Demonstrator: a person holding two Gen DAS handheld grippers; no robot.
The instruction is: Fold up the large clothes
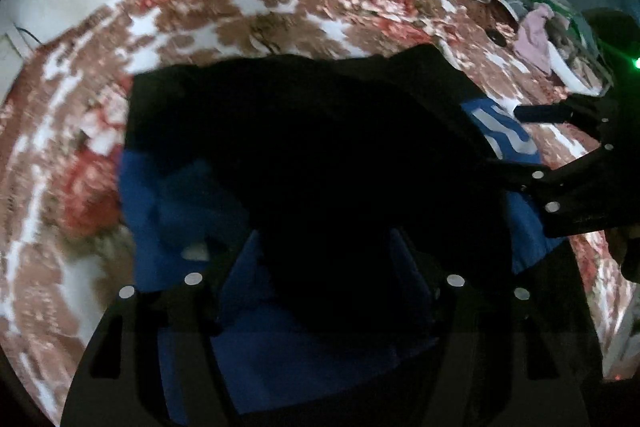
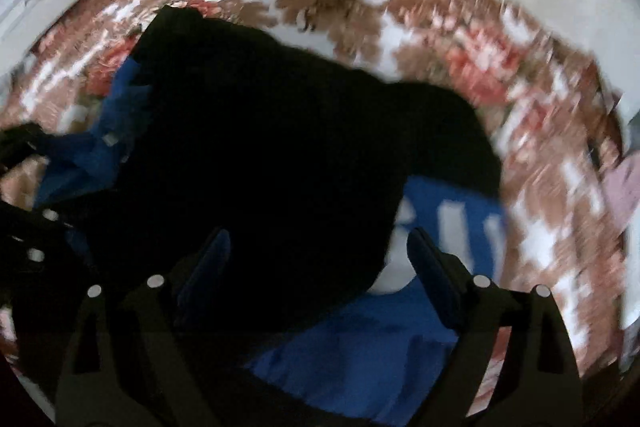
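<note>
Lying across a floral bed cover (image 1: 248, 7): one black garment (image 1: 312, 147) over one blue garment (image 2: 360, 347), long axis running left-right. Spreading apart, empty: left gripper (image 1: 326, 247) fingers and right gripper (image 2: 320, 243) fingers.

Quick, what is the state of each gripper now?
Left gripper: open, fingers apart over the black and blue garment, holding nothing.
Right gripper: open over the same garment, holding nothing.
</note>
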